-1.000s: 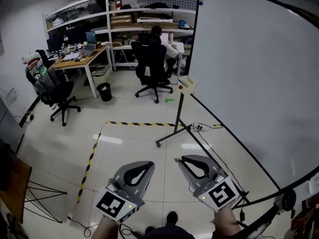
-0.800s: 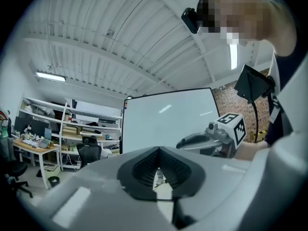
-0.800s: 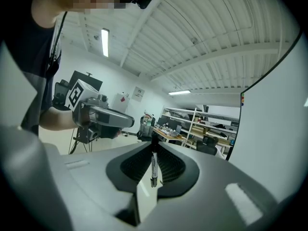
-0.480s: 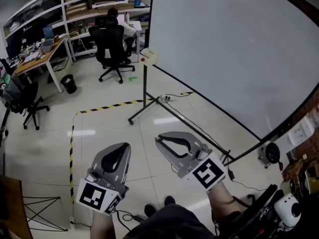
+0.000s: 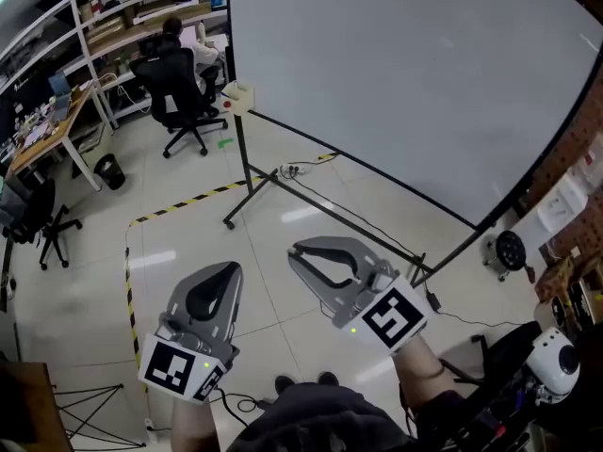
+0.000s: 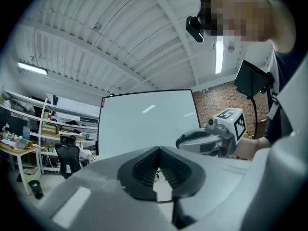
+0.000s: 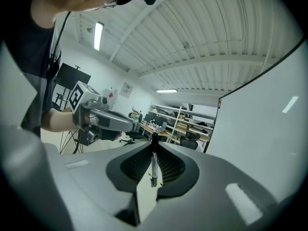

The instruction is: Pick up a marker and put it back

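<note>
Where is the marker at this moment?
In the right gripper view, the marker stands upright between the fingers of the right gripper, with the whiteboard on its right.

The marker (image 7: 153,166) is white with a black cap. The left tongs (image 5: 227,270) and right tongs (image 5: 300,250) are grey with black pads (cubes (image 5: 179,370) chequered black-and-white). Yellow-and-black striped tape (image 5: 179,205) marks the pale floor (image 5: 85,281).

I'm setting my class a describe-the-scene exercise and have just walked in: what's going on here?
A person holds a gripper in each hand, facing a large whiteboard on a stand. The right gripper is shut on a marker, which stands upright between its pads. The left gripper is shut and empty, level beside the right one. Neither touches the board, and the marker is not yet put back.
</note>
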`<state>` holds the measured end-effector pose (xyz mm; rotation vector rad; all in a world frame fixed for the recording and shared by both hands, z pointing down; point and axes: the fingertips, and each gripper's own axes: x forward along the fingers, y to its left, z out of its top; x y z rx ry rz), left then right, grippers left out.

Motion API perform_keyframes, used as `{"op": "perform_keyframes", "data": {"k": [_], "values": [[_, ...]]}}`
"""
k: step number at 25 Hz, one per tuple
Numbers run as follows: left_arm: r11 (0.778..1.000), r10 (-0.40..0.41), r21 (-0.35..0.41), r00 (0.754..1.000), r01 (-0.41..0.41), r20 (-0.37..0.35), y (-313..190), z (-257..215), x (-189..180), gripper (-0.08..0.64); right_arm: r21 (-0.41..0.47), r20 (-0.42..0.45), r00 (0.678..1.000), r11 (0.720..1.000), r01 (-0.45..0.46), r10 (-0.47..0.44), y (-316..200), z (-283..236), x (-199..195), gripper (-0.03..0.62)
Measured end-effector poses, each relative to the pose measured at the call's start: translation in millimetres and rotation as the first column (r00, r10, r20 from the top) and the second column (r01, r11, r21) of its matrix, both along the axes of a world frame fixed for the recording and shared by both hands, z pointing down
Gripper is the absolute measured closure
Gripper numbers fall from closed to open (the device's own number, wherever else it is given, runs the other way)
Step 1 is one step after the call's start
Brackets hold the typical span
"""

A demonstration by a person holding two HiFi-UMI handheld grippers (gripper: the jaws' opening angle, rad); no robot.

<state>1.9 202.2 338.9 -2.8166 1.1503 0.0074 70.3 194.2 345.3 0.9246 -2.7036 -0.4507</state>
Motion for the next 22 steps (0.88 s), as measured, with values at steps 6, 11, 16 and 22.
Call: {"op": "perform_keyframes", "data": {"k": [6, 11, 16, 22], "values": [[0.999, 0.027, 0.019, 0.999, -0.028, 0.037, -3, -2, 56, 0.555, 0.002, 0.027, 0.998, 0.999, -0.054, 0.054, 0, -3, 58, 0.555], [0.998, 0.067, 0.01, 0.998, -0.067, 0.019, -9, -4, 89, 0.555, 0.017, 0.037, 0.999, 0.999, -0.038, 0.037, -8, -4, 86, 0.555], [0.997, 0.071, 0.002, 0.997, -0.071, 0.041, -10, -2, 109, 0.554, 0.038, 0.126, 0.992, 0.999, -0.014, 0.009, -6, -11, 97, 0.555], [0.998, 0.064, -0.018, 0.994, -0.063, 0.088, -9, 7, 112, 0.554, 0.033, 0.158, 0.987, 0.999, 0.015, -0.02, -8, -12, 99, 0.555]]}}
